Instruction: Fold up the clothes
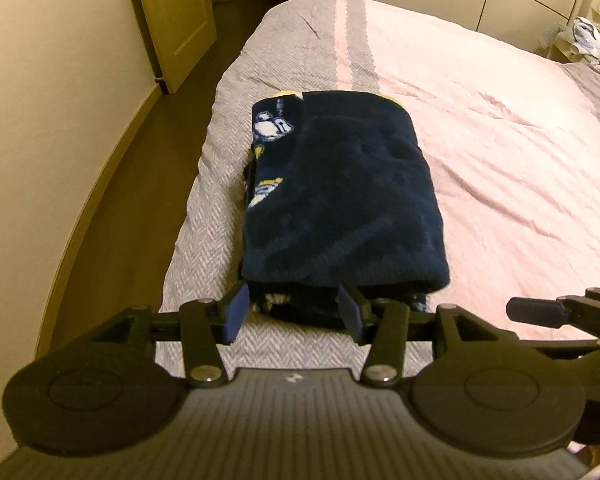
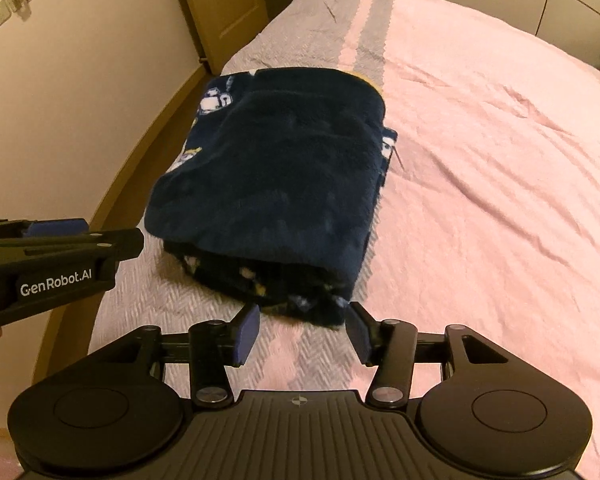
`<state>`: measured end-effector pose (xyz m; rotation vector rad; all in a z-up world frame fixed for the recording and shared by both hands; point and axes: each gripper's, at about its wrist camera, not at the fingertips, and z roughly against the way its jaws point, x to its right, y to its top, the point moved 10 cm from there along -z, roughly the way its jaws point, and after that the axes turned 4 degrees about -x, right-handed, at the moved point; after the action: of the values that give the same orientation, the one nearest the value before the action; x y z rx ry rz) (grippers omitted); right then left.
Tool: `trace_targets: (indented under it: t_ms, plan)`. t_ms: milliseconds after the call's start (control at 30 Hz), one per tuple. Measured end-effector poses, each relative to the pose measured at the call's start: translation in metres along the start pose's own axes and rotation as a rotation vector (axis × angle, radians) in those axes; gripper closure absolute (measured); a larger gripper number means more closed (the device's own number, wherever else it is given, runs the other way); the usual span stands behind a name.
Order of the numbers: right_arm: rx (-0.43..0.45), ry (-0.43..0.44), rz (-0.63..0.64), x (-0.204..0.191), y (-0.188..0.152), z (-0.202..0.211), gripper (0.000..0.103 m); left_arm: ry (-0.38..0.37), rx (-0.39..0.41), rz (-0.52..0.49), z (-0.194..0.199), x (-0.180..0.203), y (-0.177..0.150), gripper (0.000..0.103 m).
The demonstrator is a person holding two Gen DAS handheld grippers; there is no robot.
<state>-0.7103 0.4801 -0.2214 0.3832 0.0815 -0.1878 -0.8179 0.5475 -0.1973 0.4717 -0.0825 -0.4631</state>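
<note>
I've got both grippers, left (image 1: pixel 294 312) & right (image 2: pixel 302 330), spread, holding nothing. Fleece (image 1: pixel 336 200) sits folded near bed (image 1: pixel 500 160) edge (2 layers). Risk: pad snags hem, undoing fold.

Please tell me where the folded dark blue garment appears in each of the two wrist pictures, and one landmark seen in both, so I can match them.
Left wrist view: the folded dark blue garment lies in the middle, just beyond the open left gripper.
Right wrist view: the same garment sits centre-left, beyond the open right gripper.
Shared landmark: the wooden door, upper left in both.
</note>
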Motion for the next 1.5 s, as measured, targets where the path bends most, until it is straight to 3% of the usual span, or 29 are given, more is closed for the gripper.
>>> trace_targets:
  t_ms: [633, 800, 1267, 1500]
  plan:
    - [-0.015, -0.020, 0.013, 0.011, -0.031, 0.042, 0.050, 0.025, 0.031, 0.022, 0.040, 0.022, -0.022, 0.053]
    - [-0.003, -0.030, 0.012, 0.016, -0.030, 0.052, 0.050, -0.005, 0.050, 0.055, 0.049, 0.028, -0.022, 0.043]
    - [-0.011, -0.007, -0.021, 0.025, -0.029, 0.054, 0.050, -0.026, -0.012, 0.082, 0.034, 0.031, -0.029, 0.042]
    - [-0.029, 0.004, -0.018, 0.034, -0.024, 0.049, 0.050, 0.041, -0.026, 0.047, 0.023, 0.035, -0.025, 0.041]
